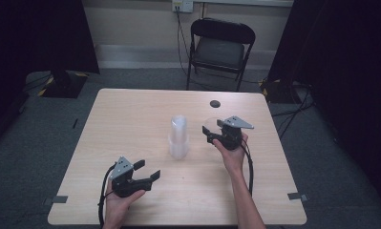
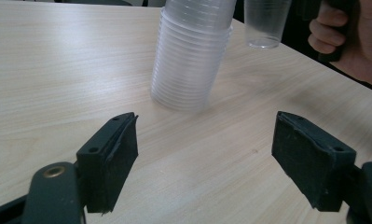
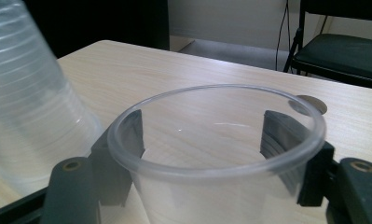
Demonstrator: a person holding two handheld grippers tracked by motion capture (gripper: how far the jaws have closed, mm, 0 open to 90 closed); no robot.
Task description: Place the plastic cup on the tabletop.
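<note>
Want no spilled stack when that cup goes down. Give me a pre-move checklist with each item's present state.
1. Single clear plastic cup clamped between the right gripper jaws, mouth up: ok.
2. Cup free of the stack of clear plastic cups, a gap between them in the left gripper view: ok.
3. Stack standing mouth-down on the table, not leaning: ok.
4. Left gripper open, nothing between its jaws, short of the stack: ok.
5. Bare tabletop right of the stack to set the cup on: ok.
6. Firmness of grip: cannot tell.
</note>
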